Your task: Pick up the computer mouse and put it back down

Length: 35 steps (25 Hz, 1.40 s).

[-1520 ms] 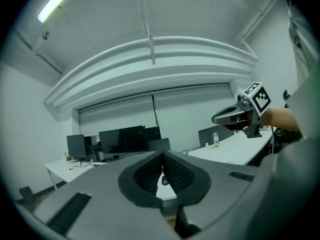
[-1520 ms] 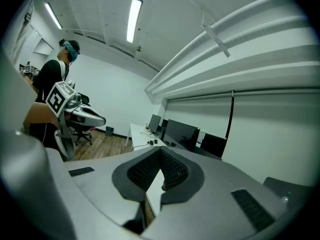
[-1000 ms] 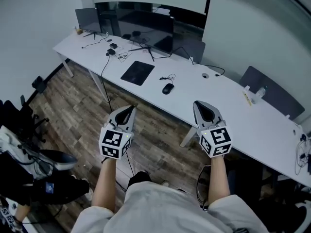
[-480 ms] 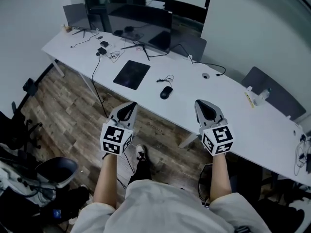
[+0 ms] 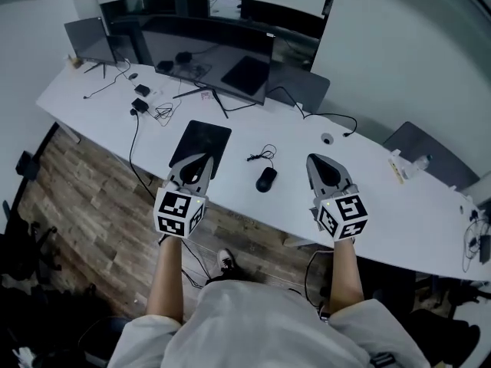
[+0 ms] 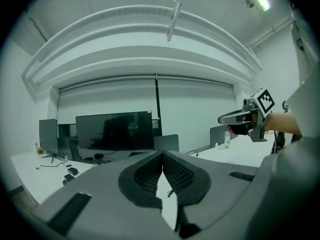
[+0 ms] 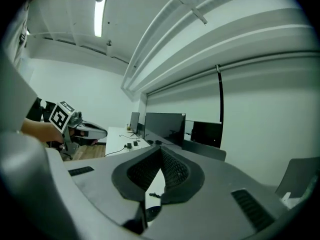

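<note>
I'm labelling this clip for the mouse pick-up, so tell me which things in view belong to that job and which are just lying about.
Belongs to the job:
computer mouse, on the desk
left gripper, shut, empty
right gripper, shut, empty

Just lying about:
mouse pad
monitor
coiled cable
adapters

A long white desk (image 5: 399, 205) is set against plain pale walls (image 5: 406, 44), and the floor (image 5: 84, 205) beneath it is laid in grey-brown wood planks. 2 dark monitors are stood along the desk's far edge (a wide one (image 5: 203, 48) and a smaller one (image 5: 86, 38) at its left). A grey chair back (image 5: 303, 90) is seen beyond the desk, and a 2nd (image 5: 420, 150) further right. Overhead, 1 lit tube lamp (image 7: 98, 16) is fixed to the white ceiling (image 6: 150, 34).
</note>
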### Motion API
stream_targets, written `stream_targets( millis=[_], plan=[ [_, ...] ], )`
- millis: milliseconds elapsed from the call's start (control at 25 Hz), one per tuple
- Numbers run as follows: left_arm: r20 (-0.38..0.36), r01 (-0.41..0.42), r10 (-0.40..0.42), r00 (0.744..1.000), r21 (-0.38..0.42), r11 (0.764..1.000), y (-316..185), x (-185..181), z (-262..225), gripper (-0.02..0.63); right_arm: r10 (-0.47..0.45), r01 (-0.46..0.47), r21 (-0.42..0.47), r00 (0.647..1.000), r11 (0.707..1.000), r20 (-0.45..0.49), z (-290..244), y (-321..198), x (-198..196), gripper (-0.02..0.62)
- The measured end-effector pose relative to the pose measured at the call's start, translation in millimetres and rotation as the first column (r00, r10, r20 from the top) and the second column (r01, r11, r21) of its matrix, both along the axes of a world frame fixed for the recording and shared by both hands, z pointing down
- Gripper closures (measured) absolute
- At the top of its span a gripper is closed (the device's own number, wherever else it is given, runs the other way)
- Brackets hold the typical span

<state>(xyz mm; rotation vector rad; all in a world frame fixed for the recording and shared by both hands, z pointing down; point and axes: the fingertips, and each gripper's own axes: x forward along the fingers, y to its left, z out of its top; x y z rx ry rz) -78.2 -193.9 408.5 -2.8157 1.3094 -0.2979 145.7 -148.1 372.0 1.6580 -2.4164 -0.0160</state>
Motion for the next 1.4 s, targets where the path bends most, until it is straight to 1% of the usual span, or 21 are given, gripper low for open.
stream_targets(
  millis=[120, 280, 360, 480, 560, 640, 680, 720, 760, 800, 920, 1040, 1120, 1280, 1360, 1400],
  plan=[
    [-0.019, -0.03, 0.029, 0.999, -0.023, 0.999, -37, -1, 7, 0.591, 0.046, -0.046, -0.019, 0.999, 0.999, 0.009, 5, -30, 0, 0.581],
    [-0.042, -0.06, 0.056, 0.998, -0.092, 0.994, -70, 11, 30, 0.591, 0.11, -0.108, -0.065, 0.994, 0.992, 0.02, 27, -50, 14, 0.58],
    [-0.039, -0.089, 0.085, 0.996, -0.115, 0.989, -78, 25, 41, 0.591, 0.13, -0.128, -0.095, 0.992, 0.987, 0.006, 41, -58, 24, 0.58],
    [-0.013, -0.134, 0.133, 0.991, -0.138, 0.981, -84, 52, 62, 0.591, 0.145, -0.143, -0.144, 0.989, 0.979, -0.002, 63, -67, 42, 0.58],
    [-0.003, -0.147, 0.149, 0.989, -0.18, 0.973, -88, 72, 83, 0.591, 0.143, -0.142, -0.176, 0.99, 0.974, -0.007, 79, -70, 54, 0.58],
    [0.002, -0.143, 0.147, 0.989, -0.229, 0.963, -91, 94, 106, 0.59, 0.136, -0.136, -0.205, 0.991, 0.969, -0.018, 93, -71, 67, 0.58],
    [0.006, -0.141, 0.147, 0.989, -0.258, 0.956, -92, 105, 119, 0.584, 0.133, -0.135, -0.221, 0.991, 0.966, -0.02, 101, -71, 74, 0.58],
    [0.011, -0.141, 0.151, 0.988, -0.291, 0.946, -92, 116, 133, 0.549, 0.132, -0.133, -0.239, 0.991, 0.962, -0.02, 109, -71, 80, 0.58],
    [0.02, -0.143, 0.158, 0.987, -0.326, 0.934, -92, 126, 148, 0.479, 0.129, -0.13, -0.257, 0.991, 0.958, -0.019, 117, -70, 86, 0.58],
    [0.032, -0.144, 0.166, 0.986, -0.36, 0.922, -90, 137, 164, 0.434, 0.125, -0.126, -0.272, 0.992, 0.954, -0.018, 124, -69, 91, 0.58],
    [0.086, -0.143, 0.202, 0.976, -0.448, 0.882, -84, 170, 212, 0.39, 0.114, -0.113, -0.306, 0.993, 0.945, -0.017, 140, -64, 104, 0.58],
    [0.176, -0.141, 0.263, 0.948, -0.509, 0.849, -73, 198, 259, 0.357, 0.108, -0.106, -0.33, 0.994, 0.938, -0.011, 152, -57, 117, 0.58],
    [0.222, -0.126, 0.287, 0.932, -0.545, 0.829, -69, 212, 285, 0.331, 0.106, -0.104, -0.341, 0.994, 0.934, -0.013, 156, -53, 127, 0.58],
    [0.305, -0.049, 0.277, 0.911, -0.587, 0.808, -71, 229, 324, 0.285, 0.115, -0.106, -0.364, 0.993, 0.925, 0.001, 167, -45, 151, 0.58],
    [0.345, -0.011, 0.271, 0.899, -0.602, 0.799, -71, 234, 339, 0.284, 0.127, -0.113, -0.381, 0.992, 0.918, 0.012, 174, -41, 161, 0.58],
    [0.357, 0.009, 0.262, 0.896, -0.607, 0.795, -71, 235, 344, 0.284, 0.131, -0.114, -0.389, 0.991, 0.914, 0.018, 178, -39, 164, 0.58]
  ],
)
